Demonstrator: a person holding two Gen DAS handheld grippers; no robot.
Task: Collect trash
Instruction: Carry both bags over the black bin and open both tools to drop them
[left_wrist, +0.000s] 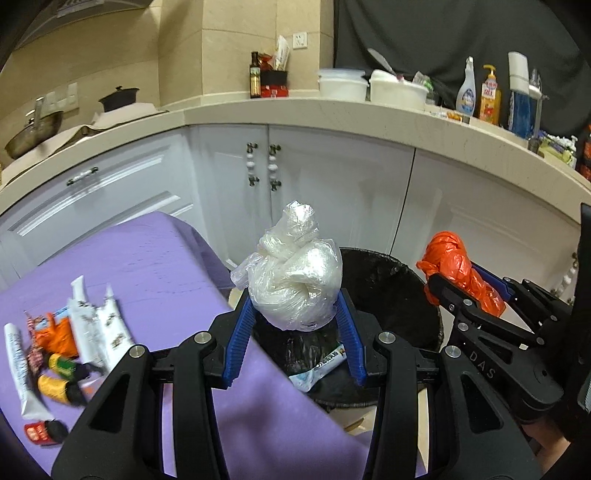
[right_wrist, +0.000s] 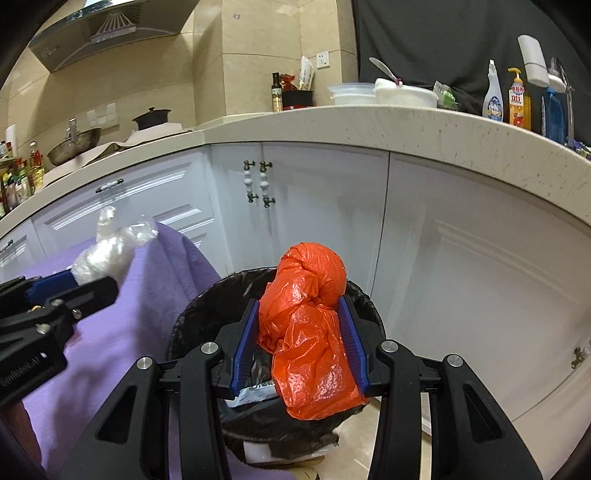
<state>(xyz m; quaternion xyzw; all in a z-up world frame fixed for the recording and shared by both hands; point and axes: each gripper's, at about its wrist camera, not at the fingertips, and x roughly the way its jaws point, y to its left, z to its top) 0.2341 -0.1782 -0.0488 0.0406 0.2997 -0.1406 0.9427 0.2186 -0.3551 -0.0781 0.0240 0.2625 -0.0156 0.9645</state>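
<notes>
My left gripper (left_wrist: 293, 301) is shut on a knotted clear plastic bag (left_wrist: 293, 280) and holds it above the near rim of a black-lined trash bin (left_wrist: 391, 291). My right gripper (right_wrist: 299, 306) is shut on a crumpled orange plastic bag (right_wrist: 310, 332) and holds it over the same bin (right_wrist: 192, 325). A snack wrapper (left_wrist: 325, 365) lies inside the bin. The right gripper with its orange bag (left_wrist: 454, 273) shows at the right of the left wrist view. The left gripper with the clear bag (right_wrist: 107, 254) shows at the left of the right wrist view.
A purple-covered table (left_wrist: 147, 266) stands left of the bin, with white tubes (left_wrist: 99, 321), small yellow bottles (left_wrist: 55, 384) and wrappers (left_wrist: 55, 332) at its left end. White kitchen cabinets (left_wrist: 332, 184) and a cluttered counter (left_wrist: 369, 110) stand behind the bin.
</notes>
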